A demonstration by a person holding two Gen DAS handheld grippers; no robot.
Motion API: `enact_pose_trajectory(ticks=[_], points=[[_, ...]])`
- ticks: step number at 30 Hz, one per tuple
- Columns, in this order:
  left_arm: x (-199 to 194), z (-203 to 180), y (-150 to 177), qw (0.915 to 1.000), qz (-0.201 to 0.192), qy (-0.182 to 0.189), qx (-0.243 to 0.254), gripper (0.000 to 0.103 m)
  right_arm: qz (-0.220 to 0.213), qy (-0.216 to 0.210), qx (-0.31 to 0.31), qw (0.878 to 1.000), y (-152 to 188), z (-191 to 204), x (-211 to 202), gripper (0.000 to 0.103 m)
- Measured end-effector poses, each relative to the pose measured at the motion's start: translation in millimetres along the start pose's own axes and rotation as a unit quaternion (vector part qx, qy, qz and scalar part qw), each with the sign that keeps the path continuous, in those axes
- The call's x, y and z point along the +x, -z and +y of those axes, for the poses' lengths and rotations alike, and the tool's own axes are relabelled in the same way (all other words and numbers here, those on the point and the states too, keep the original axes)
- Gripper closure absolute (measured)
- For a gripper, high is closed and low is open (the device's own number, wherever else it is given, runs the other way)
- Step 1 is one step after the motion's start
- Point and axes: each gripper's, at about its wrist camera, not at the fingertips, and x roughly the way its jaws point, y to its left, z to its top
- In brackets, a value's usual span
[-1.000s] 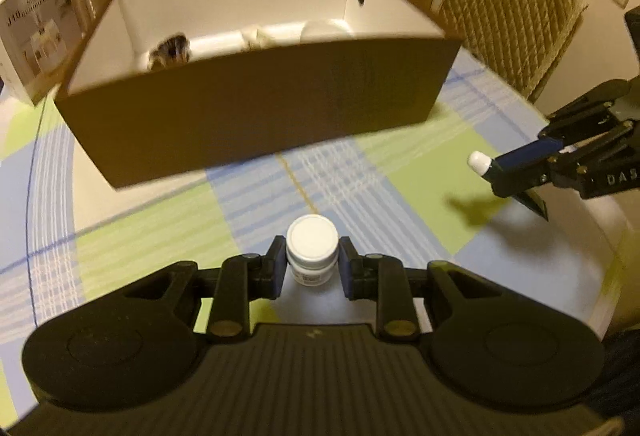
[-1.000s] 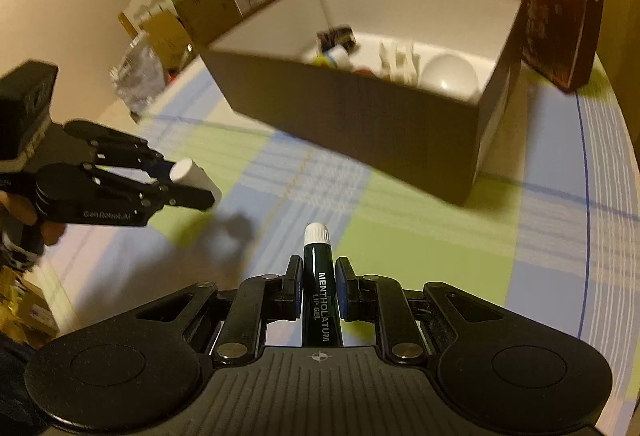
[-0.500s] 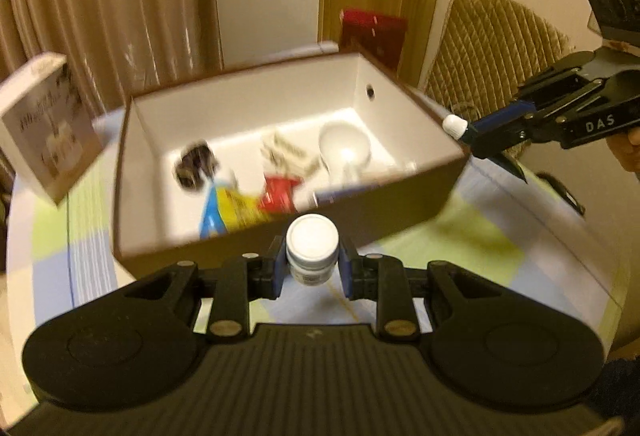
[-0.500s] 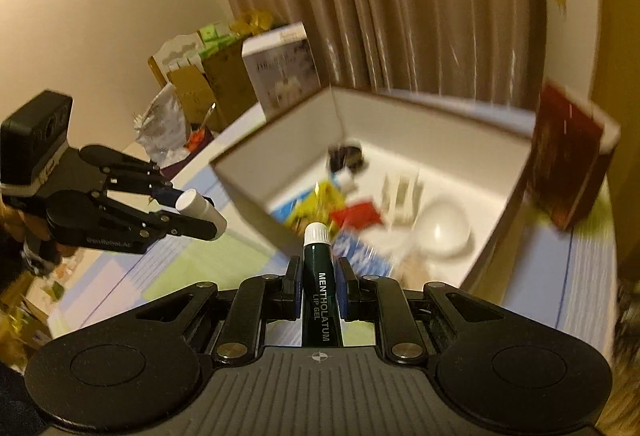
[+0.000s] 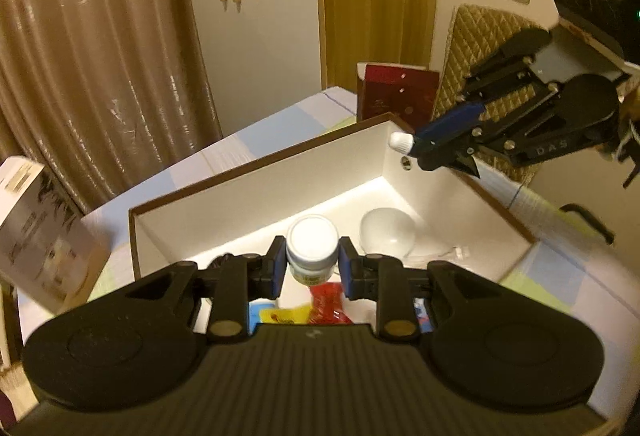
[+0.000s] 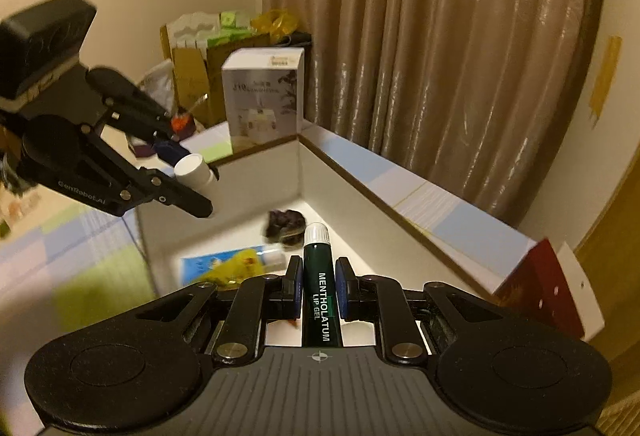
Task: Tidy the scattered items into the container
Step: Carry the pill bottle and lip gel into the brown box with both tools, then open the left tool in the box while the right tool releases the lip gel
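My left gripper (image 5: 312, 268) is shut on a small white-capped jar (image 5: 313, 250) and holds it above the open brown box (image 5: 256, 192) with a white inside. My right gripper (image 6: 318, 286) is shut on a dark green lip gel tube (image 6: 320, 300) with a white cap, held over the box's right side (image 6: 384, 204). In the left wrist view the right gripper (image 5: 436, 152) hangs over the box's far right corner. In the right wrist view the left gripper (image 6: 192, 176) with the jar (image 6: 194, 170) hangs over the box's left wall.
In the box lie a white dome (image 5: 386, 232), a red packet (image 5: 330, 302), a blue-yellow packet (image 6: 224, 264) and a dark lump (image 6: 286, 224). A white carton (image 5: 32, 232) stands left of the box, a dark red box (image 5: 396, 96) behind it, a quilted chair (image 5: 484, 48) to the right.
Both grippers have risen from the table and moved forward over the box, each still holding its item. The box's inside now lies directly below them.
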Motion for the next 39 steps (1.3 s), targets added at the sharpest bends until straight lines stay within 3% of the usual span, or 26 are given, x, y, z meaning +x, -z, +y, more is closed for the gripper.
enact_pose_trajectory(ticks=[11, 18, 31, 39], points=[[93.9, 31.3, -7.3, 0.9978, 0.065, -0.008, 0.011, 0.08, 0.083, 0.024, -0.064, 0.994, 1.9, -35.6, 80.9, 0.084], [140.6, 47.4, -4.7, 0.9954, 0.094, -0.012, -0.009, 0.081, 0.12, 0.027, -0.061, 0.991, 7.9, -53.8, 119.4, 0.084], [180.8, 52.2, -0.3, 0.9932, 0.115, -0.012, -0.005, 0.08, 0.131, 0.018, -0.054, 0.99, 17.6, -65.1, 139.4, 0.084], [183.6, 49.0, 2.6, 0.993, 0.117, -0.019, -0.004, 0.076, 0.131, 0.017, -0.051, 0.99, 17.7, -63.2, 138.2, 0.084]])
